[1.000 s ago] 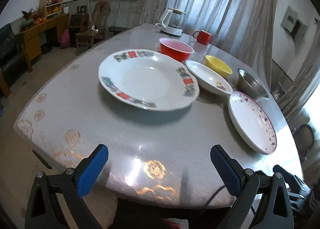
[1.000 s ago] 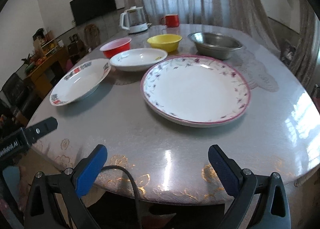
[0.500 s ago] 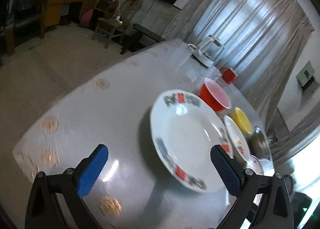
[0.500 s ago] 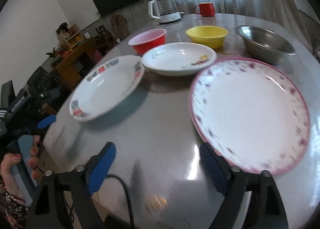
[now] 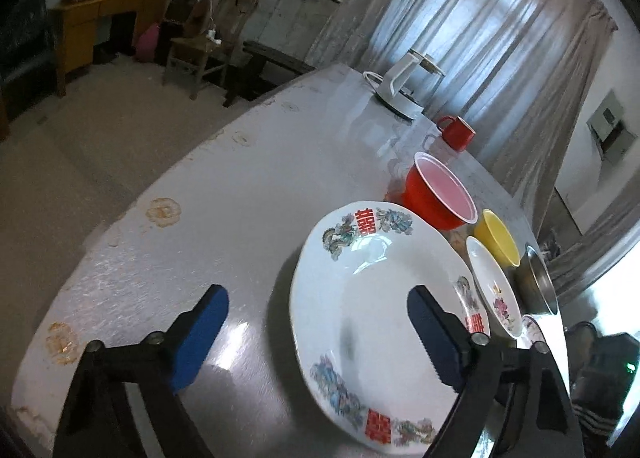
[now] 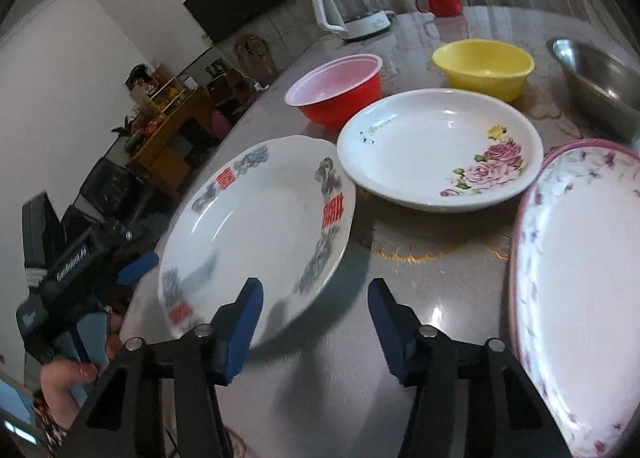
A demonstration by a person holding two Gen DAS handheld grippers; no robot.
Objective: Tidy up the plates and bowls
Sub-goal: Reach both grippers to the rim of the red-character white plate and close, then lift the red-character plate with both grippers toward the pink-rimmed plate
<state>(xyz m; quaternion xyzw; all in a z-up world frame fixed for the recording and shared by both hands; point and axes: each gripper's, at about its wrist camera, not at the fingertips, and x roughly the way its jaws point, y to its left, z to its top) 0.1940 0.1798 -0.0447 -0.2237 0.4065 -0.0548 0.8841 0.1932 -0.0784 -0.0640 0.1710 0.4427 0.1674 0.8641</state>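
Since 0.5 s ago my left gripper point(image 5: 316, 322) has closed in on the double-happiness plate point(image 5: 384, 298), which lies flat near the table point(image 5: 240, 194) edge. Both my grippers gape empty, right gripper point(image 6: 314, 310) alongside. The shallow glazed rim could slip out.

The left gripper point(image 5: 318, 332) is held low with its blue-padded fingers point(image 5: 200, 332) spread wide apart, nothing between them, and its view is tilted. It also shows at the left edge of the right wrist view point(image 6: 132, 268), gripped from below by the person's left hand point(image 6: 66, 382), whose fingers wrap the handle. The right gripper point(image 6: 314, 316) also stands with its jaws parted, somewhat narrower, and grips nothing.
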